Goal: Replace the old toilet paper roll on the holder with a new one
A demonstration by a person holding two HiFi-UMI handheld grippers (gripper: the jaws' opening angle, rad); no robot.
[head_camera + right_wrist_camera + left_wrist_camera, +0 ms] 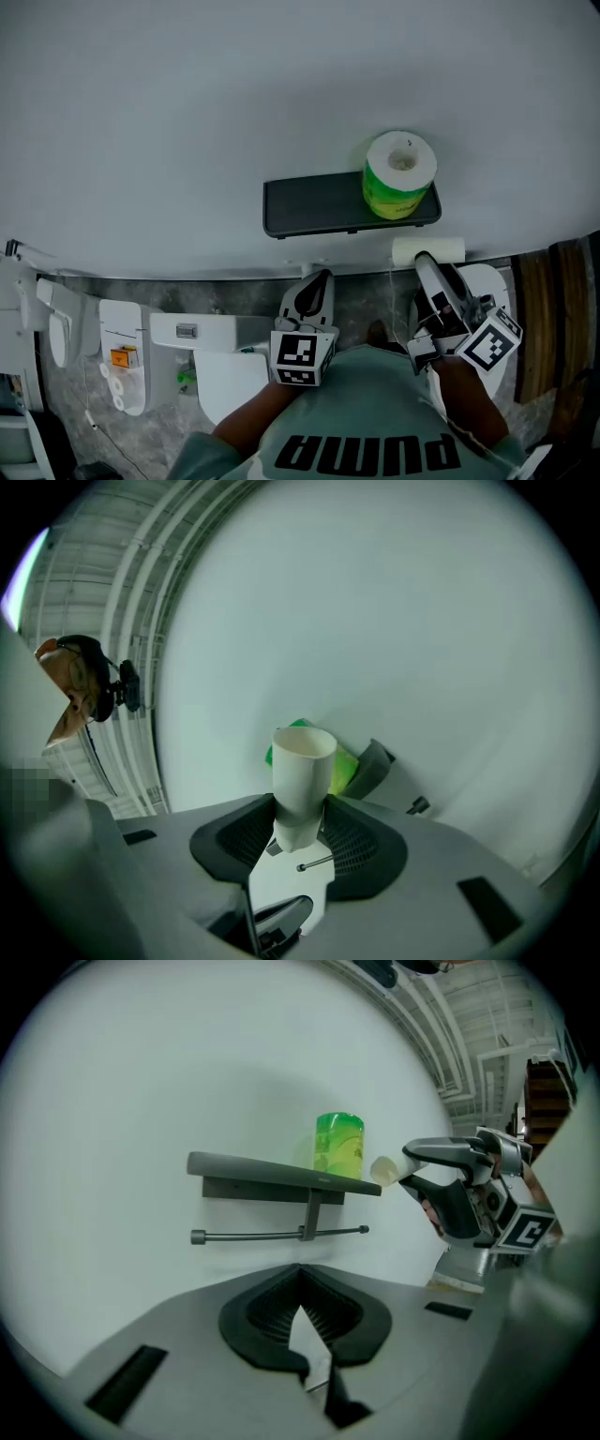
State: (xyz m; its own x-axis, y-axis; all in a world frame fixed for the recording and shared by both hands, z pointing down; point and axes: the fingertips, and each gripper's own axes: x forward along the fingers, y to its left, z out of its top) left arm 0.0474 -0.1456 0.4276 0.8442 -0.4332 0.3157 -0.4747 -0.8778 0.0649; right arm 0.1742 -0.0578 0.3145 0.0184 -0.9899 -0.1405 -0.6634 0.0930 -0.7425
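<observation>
Nearest the lens, a person's green shirt [375, 422] is filling the bottom of the head view. At left, the left tool [316, 292] is pointing toward the pale wall [187, 112], its jaws drawn together with nothing between them. Ahead of it, a dark shelf [309, 208] is jutting from the wall, with a thin metal bar [272, 1235] running beneath it. A new toilet paper roll [398, 176] in green wrapping is standing upright on the shelf's right end. At right, the right tool [424, 265] is keeping its jaws partway open, clamping the near end of an empty white cardboard tube [302, 771]. The tube's open far end is pointing at the wall. The tube is sitting clear of the bar, just beside the shelf's right end and close to the wrapped roll.
</observation>
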